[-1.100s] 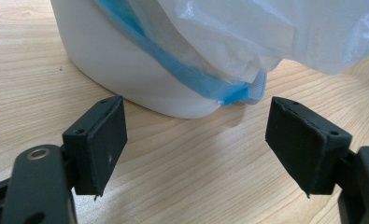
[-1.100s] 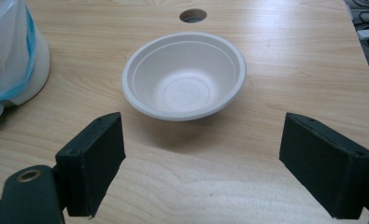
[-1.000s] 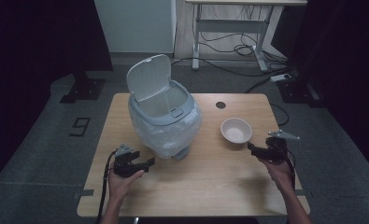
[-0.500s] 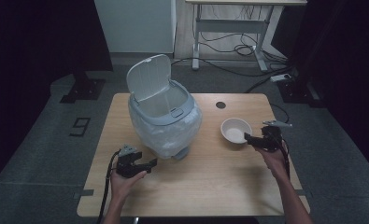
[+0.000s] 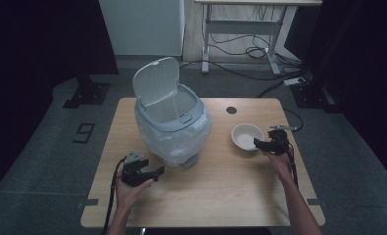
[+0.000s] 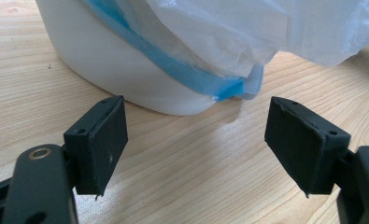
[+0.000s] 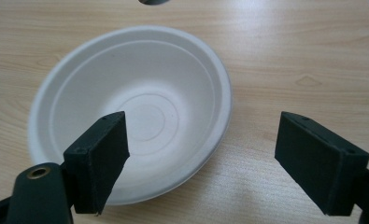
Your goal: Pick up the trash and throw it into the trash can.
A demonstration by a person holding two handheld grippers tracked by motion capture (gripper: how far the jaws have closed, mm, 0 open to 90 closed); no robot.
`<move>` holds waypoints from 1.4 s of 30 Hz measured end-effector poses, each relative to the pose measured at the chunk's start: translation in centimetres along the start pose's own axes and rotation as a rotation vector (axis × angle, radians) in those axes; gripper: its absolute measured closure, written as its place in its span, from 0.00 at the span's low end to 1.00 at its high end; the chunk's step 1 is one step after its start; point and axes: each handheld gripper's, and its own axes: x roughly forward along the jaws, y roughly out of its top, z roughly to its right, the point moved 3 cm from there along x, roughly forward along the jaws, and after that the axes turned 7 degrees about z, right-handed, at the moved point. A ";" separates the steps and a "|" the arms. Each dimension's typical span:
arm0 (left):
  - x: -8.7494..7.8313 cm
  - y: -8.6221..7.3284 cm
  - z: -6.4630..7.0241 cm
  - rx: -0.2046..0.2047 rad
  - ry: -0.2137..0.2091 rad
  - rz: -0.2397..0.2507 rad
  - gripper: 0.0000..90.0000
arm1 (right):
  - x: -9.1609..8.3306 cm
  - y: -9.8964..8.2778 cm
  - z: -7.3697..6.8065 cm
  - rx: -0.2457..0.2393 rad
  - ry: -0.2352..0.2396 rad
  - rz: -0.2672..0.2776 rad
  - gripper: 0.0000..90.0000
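Light wooden table: white paper bowl right of the lidded bin (bag-lined), right gripper spread, seemingly straddling its rim. Left gripper gapes empty.

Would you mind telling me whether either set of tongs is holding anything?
Nothing is held: the right tongs stand open around the bowl's rim; the left tongs are open.

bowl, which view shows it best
The right gripper view: the bowl is close, rim and empty inside plain, one rim edge between the open jaws. The high view shows it small beside the right gripper. The left gripper view faces the bin.
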 end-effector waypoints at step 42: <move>0.0 0.2 0.3 0.033 0.025 0.033 0.29 | -3.7 1.4 0.1 -0.014 0.129 0.159 0.93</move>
